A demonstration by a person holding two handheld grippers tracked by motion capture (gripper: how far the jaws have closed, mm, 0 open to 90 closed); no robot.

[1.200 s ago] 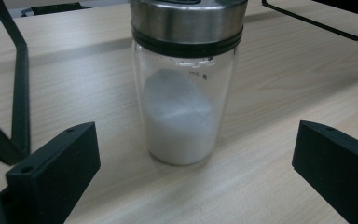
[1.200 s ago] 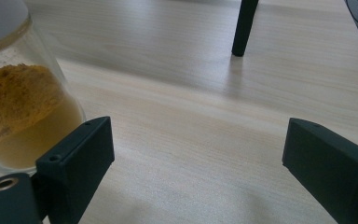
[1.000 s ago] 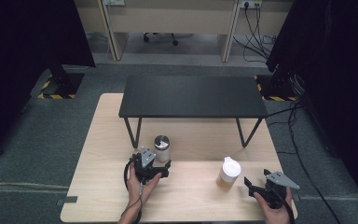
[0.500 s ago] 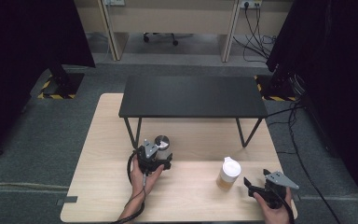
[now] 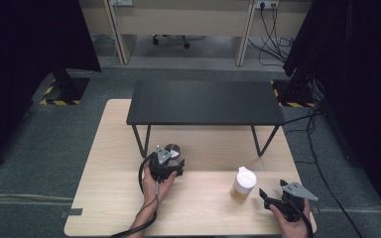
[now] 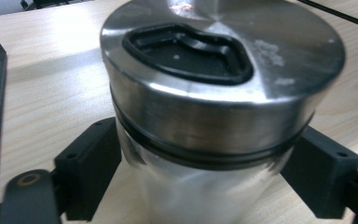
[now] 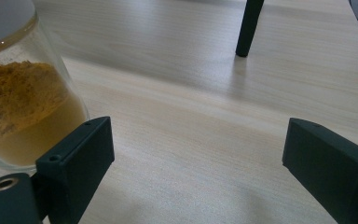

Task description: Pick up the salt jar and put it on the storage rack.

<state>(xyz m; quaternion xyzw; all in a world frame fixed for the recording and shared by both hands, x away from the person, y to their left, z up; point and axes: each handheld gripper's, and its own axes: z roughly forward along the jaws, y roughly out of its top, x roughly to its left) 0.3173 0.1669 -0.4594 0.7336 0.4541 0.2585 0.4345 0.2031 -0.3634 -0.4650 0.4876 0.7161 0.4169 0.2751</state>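
A glass jar with a steel lid (image 5: 173, 148) (image 6: 214, 70) stands on the wooden table just in front of the black shelf. My left gripper (image 5: 170, 155) (image 6: 200, 186) has its jaws on either side of the jar's glass body, under the lid. They have just been closing and now press on the glass. A second jar (image 5: 243, 184) (image 7: 23, 102), white-lidded and holding yellow-orange powder, stands at the front right. My right gripper (image 5: 273, 189) (image 7: 196, 158) rests just right of it, open, with only bare table between its jaws.
A low black shelf (image 5: 206, 101) on thin legs stands across the back of the wooden table (image 5: 203, 213); one of the shelf's legs (image 7: 249, 28) rises ahead of the right gripper. Black curtains hang at both sides, and cables lie on the floor at the right.
My left gripper has slid forward to the steel-lidded jar, and its jaws now stand around it. The right gripper and the powder jar have not moved.
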